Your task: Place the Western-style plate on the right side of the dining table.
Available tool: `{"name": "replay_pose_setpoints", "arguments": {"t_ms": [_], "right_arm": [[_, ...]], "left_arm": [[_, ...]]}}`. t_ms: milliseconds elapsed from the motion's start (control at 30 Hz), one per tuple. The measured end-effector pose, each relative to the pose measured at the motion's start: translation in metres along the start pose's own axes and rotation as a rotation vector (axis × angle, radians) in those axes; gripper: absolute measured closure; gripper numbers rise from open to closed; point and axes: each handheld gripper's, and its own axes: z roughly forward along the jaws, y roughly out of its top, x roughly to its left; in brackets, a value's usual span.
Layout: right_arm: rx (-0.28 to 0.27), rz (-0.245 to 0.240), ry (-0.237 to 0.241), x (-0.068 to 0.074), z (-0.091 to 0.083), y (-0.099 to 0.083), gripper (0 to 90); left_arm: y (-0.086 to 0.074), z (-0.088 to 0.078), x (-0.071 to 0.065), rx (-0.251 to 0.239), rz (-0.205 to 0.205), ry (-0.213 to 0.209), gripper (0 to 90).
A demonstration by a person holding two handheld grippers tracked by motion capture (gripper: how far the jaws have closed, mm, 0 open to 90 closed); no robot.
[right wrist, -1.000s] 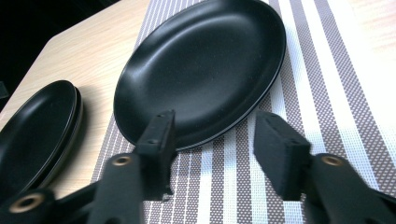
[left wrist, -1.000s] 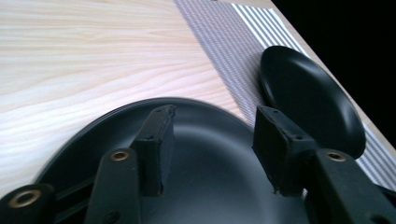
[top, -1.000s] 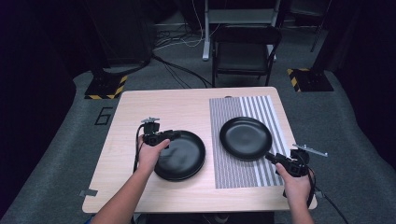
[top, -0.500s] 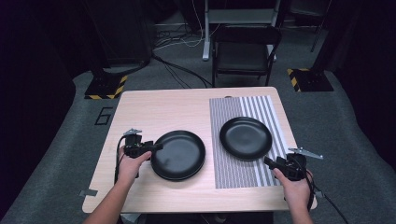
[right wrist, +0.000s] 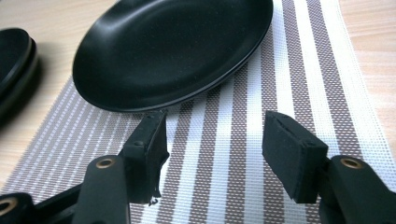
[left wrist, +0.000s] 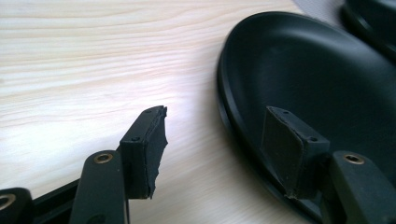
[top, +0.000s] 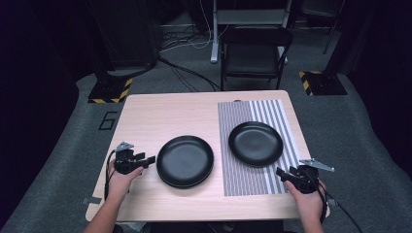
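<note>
The left gripper [top: 150,158] is held low at the near left of the table [top: 145,121], with its jaws spread wide and nothing clasped between them. In the left gripper view, the left gripper [left wrist: 215,144] is seen with one jaw over bare wood and the other standing over the rim of the black plate stack [left wrist: 317,84]; whether that jaw touches the rim cannot be told. The stack [top: 185,160] lies directly ahead of the jaws in the high view, just beyond their tips.

The right gripper [top: 282,173] is held at the near right corner, over the near edge of the striped placemat [top: 252,182]. Its jaws are likewise wide apart and empty. In the right gripper view, the right gripper [right wrist: 215,140] is seen above the mat's weave, and the single black plate [right wrist: 173,51] rests on the mat just ahead of the tips, apart from them.

From the high view, the two hands [top: 120,180] and the whole layout are made plain: the stack on bare wood, the single plate [top: 255,143] on the placemat, the two near each other but not touching. From the left gripper view, a double rim is shown on the stack, so that two plates can be counted. At the left edge of the right gripper view, the stack's edge [right wrist: 16,65] is seen resting on bare wood just off the mat.
</note>
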Motion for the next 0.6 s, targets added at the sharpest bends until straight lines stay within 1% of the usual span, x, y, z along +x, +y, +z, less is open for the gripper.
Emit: {"name": "replay_pose_setpoints", "arguments": {"t_ms": [67,100,133,167,233,300,333,400,433,567,600], "right_arm": [[0.002,-0.010,-0.004,-0.001,0.001,-0.002,39.7],[-0.001,0.002,-0.002,-0.001,0.001,-0.003,39.7],[-0.008,0.003,-0.002,-0.003,0.001,-0.003,39.7],[-0.008,0.004,-0.009,-0.003,0.001,-0.004,39.7],[-0.007,0.003,-0.012,-0.006,0.002,-0.004,39.7],[-0.006,0.004,-0.022,-0.009,0.003,-0.005,39.7],[-0.005,0.007,-0.023,-0.011,0.004,-0.006,39.7],[-0.006,0.018,-0.029,-0.014,0.005,-0.006,39.7],[-0.009,0.020,-0.032,-0.016,0.005,-0.006,39.7],[-0.025,0.027,-0.050,-0.022,0.006,-0.005,38.3],[-0.029,0.030,-0.055,-0.024,0.007,-0.005,38.3]], "left_arm": [[-0.002,-0.001,0.005,-0.011,-0.016,-0.002,40.0],[-0.003,-0.002,0.007,-0.008,-0.030,-0.008,40.0],[-0.003,-0.002,0.009,-0.015,-0.039,-0.010,40.0],[-0.004,-0.002,0.011,-0.025,-0.041,-0.006,40.0],[-0.004,-0.002,0.015,-0.017,-0.044,-0.004,40.0],[-0.006,-0.001,0.018,-0.017,-0.048,0.008,40.0],[-0.006,-0.001,0.019,-0.009,-0.056,0.017,40.0],[-0.007,0.000,0.023,-0.002,-0.043,0.039,40.0],[-0.008,0.000,0.025,-0.003,-0.045,0.045,40.0],[-0.009,-0.001,0.034,0.002,-0.068,0.068,39.2],[-0.009,-0.001,0.036,-0.004,-0.071,0.072,39.0]]}}
